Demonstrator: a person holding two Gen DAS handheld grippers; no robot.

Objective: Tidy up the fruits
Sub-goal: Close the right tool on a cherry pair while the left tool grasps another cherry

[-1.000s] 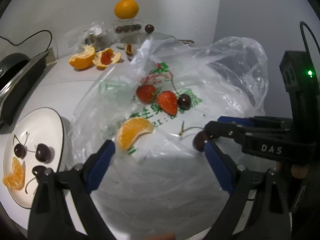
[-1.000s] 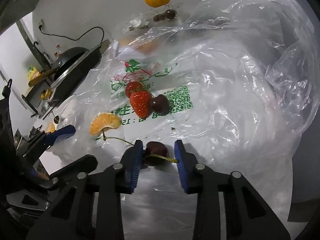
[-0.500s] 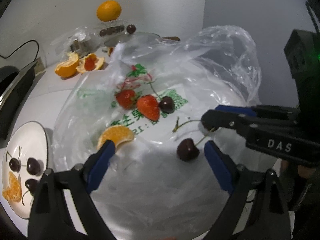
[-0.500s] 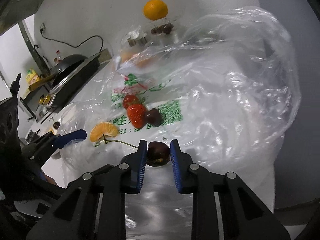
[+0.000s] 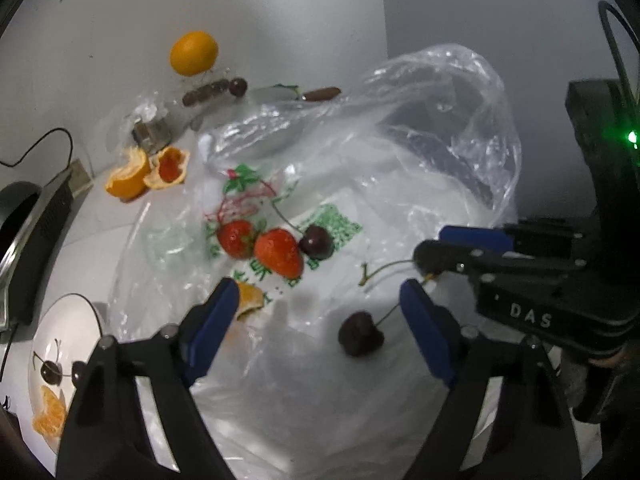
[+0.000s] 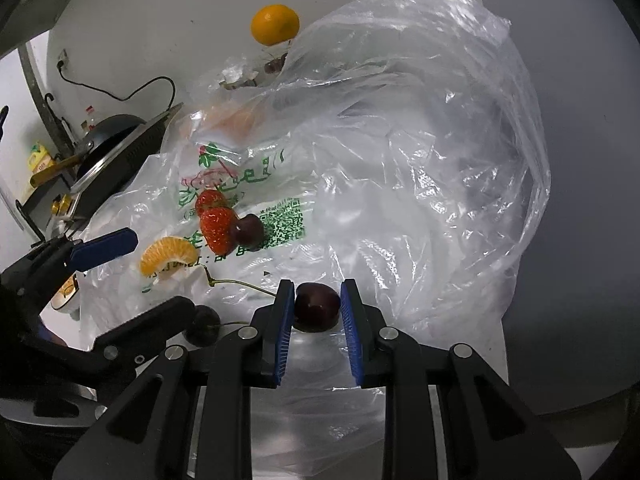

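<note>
Gripper [image 5: 430, 258] lettered "DAS", clamped on cherry [image 6: 317, 306]

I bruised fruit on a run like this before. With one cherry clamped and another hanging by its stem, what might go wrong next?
The right gripper is shut on a soft cherry; squeezing may bruise it. A second cherry seems joined to it by thin stems, which might snap. The left gripper is closing around that cherry, above the loose plastic bag, and could snag the film.

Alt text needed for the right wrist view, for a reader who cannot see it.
The right gripper is shut on a dark cherry above a clear plastic bag. Two strawberries, another cherry and an orange segment lie on the bag; the left gripper's blue finger reaches in from the left.
</note>
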